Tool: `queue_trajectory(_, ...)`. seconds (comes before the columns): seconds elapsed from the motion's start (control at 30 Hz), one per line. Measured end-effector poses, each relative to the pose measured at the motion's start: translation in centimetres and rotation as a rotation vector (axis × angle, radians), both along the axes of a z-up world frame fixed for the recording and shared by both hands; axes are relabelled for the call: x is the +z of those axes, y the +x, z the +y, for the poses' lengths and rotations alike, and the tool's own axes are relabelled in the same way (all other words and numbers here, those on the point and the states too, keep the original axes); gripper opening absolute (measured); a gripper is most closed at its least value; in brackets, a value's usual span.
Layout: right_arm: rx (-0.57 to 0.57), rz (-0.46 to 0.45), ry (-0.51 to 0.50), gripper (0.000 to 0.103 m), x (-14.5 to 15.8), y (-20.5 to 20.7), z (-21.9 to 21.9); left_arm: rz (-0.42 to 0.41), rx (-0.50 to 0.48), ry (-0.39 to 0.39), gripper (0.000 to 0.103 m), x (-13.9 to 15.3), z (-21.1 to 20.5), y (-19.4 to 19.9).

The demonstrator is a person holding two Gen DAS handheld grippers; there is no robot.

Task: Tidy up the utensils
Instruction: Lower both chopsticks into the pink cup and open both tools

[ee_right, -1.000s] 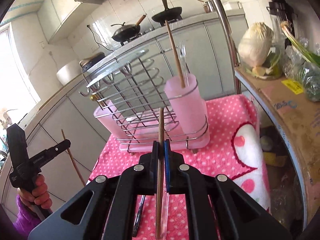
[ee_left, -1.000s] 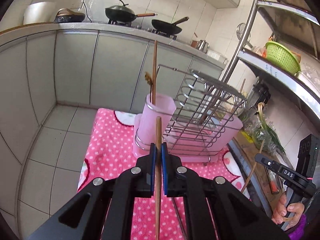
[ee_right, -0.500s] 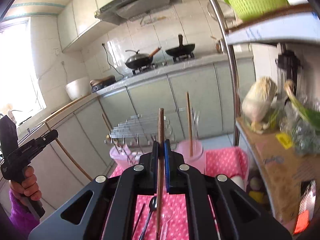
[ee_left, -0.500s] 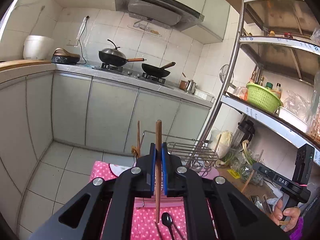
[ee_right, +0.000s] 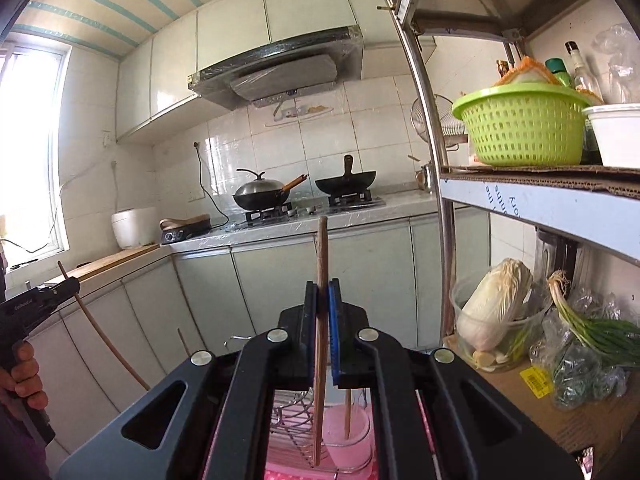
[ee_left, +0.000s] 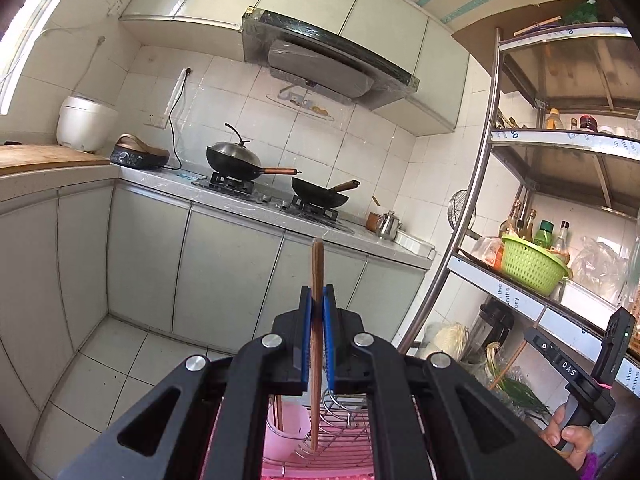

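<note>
My left gripper [ee_left: 316,300] has matt black plastic arms, blue pads and bright metal bolts; it pinches a smooth brown wooden chopstick [ee_left: 317,264]. My right gripper [ee_right: 323,300] is alike, clamping a second wooden chopstick [ee_right: 322,248]. Below: a translucent pink plastic cup [ee_right: 352,436] and a shiny wire rack [ee_left: 344,440]. Behind: glossy white wall tiles [ee_left: 248,120], a green plastic basket [ee_right: 524,124] and polished steel shelving [ee_left: 472,216].

Two woks [ee_left: 240,158] sit side by side on the counter [ee_left: 280,216] ahead, a rice cooker [ee_left: 86,122] at its left end. Shelving [ee_right: 540,196] stands right, a basket [ee_right: 520,124] on it, a cabbage [ee_right: 492,308] below.
</note>
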State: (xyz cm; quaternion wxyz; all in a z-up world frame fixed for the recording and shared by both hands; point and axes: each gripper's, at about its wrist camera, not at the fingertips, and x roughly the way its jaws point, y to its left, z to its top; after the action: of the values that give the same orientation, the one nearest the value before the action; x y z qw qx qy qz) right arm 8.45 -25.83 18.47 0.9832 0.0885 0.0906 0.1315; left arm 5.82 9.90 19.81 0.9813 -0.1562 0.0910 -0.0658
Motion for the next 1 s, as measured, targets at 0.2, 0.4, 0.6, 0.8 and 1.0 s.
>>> queue_trajectory(0.2, -0.030, -0.035, -0.031, 0.006, 0.2, 2.1, 0.3, -0.001, 0.019, 0.005, 0.005, 0.0, 0.2, 2.3)
queue_trajectory(0.4, -0.032, 0.005, -0.042, 0.006, -1.2, 4.4, 0.8, 0.023, 0.033, 0.030, 0.005, -1.1, 0.0, 4.5)
queue_trajectory(0.6, -0.032, 0.081, -0.057, 0.006, -3.4, 6.3, 0.7, 0.071, 0.030, 0.053, 0.005, -2.8, -0.5, 6.6)
queue_trajectory(0.8, -0.031, 0.196, -0.042, 0.006, -6.5, 8.3, 0.2, 0.148, 0.013, 0.086, 0.005, -5.2, -1.6, 8.5)
queue_trajectory(1.0, -0.019, 0.289, -0.030, 0.006, -8.9, 9.5, 0.0, 0.235, 0.006, 0.088, 0.005, -8.1, -2.0, 10.3)
